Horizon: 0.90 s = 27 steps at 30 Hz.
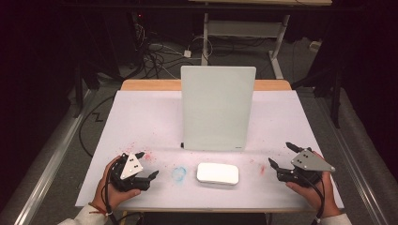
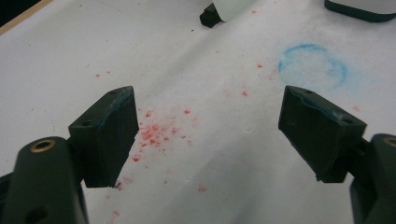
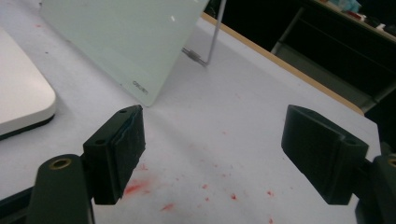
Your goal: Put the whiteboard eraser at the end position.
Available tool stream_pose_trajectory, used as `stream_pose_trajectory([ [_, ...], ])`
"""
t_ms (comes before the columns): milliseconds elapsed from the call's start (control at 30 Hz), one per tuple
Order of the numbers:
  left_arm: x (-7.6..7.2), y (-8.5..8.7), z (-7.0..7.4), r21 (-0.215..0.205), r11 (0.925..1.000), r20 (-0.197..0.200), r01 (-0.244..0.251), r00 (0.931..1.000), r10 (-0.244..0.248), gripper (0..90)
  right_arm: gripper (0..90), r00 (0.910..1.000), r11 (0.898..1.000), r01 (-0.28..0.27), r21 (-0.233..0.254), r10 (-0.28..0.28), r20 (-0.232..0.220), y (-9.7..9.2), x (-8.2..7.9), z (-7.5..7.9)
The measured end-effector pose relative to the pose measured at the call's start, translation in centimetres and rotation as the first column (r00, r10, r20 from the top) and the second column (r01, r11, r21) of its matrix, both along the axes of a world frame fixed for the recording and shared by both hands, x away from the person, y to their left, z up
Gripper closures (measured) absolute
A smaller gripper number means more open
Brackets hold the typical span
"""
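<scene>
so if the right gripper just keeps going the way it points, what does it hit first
Probably the glass board. The right gripper, jaws open and empty, points up-left past red specks toward the board's lower right corner; depth is unclear, so it might slip past the edge.

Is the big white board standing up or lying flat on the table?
Standing up. The pale white glass board rises from the white table, leaning back slightly, and the right gripper view shows a thin metal leg propping it from behind.

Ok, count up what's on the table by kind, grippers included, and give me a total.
Grippers: 2, the left gripper and the right gripper, both open.
Upright white board: 1.
White eraser block: 1.
Total: 4.
</scene>
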<state>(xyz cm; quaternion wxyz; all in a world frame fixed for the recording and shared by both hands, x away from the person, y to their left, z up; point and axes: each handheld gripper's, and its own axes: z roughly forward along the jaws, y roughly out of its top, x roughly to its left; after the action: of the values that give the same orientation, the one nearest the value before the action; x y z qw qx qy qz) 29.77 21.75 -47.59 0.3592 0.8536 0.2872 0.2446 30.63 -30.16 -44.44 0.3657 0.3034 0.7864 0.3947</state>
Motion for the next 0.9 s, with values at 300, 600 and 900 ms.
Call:
stream_pose_trajectory([
  [300,0.0,-0.1,0.1,0.009,1.0000,0.017,0.003,0.9998,-0.003,19.1,18.5,0.9984,0.999,0.043,0.029,-0.042,-0.037,-1.3,-0.3,-1.7],
  [600,-0.1,-0.2,0.2,0.017,0.9999,0.020,0.001,0.9998,-0.002,19.1,16.5,0.9972,1.000,0.008,0.021,-0.006,-0.075,-1.1,-0.4,-2.4],
  [900,-0.5,-0.2,0.1,0.018,0.9998,0.011,0.009,0.9999,-0.009,19.1,16.6,0.9980,1.000,-0.005,0.013,0.006,-0.064,-0.5,-0.7,-2.2],
])
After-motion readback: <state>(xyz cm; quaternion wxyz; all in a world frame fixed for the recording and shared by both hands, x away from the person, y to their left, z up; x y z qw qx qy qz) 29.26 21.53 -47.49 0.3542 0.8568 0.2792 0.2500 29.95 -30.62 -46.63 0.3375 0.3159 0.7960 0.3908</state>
